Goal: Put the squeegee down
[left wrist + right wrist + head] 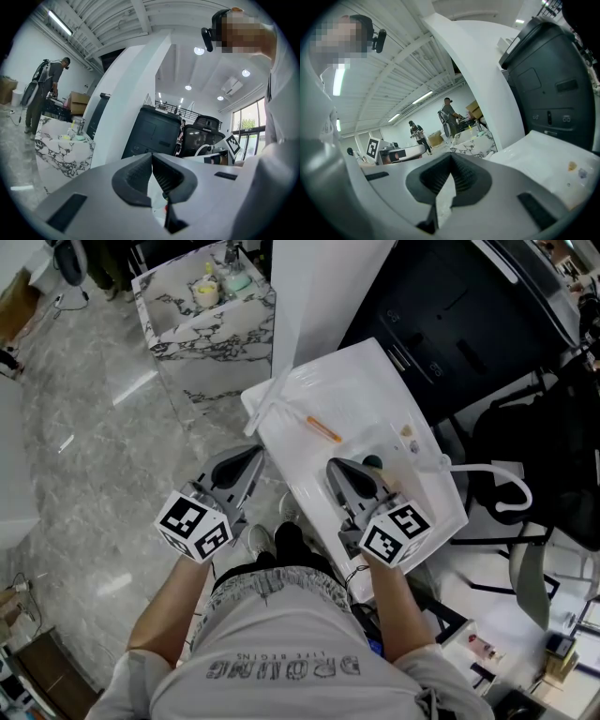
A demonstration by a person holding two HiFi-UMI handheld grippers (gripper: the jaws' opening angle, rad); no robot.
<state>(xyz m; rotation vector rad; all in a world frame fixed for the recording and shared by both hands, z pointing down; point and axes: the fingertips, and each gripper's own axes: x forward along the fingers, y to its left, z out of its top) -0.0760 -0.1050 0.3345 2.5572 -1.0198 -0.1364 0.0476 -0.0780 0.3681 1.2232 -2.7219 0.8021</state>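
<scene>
My left gripper [253, 456] is off the near left edge of the white plastic-covered table [375, 390], over the floor; its jaws are shut and empty [152, 155]. My right gripper [336, 465] is over the table's near part, jaws also shut with nothing between them [451, 154]. A white bar-like thing [270, 407] lies at the table's left corner; I cannot tell whether it is the squeegee. Neither gripper touches it.
An orange stick [323, 430] and a small dark green thing [373, 462] lie on the table. A black cabinet [450, 306] stands behind it, a marble-patterned counter [211, 329] at far left, and a chair with a white armrest [502, 488] at right. People stand in the background.
</scene>
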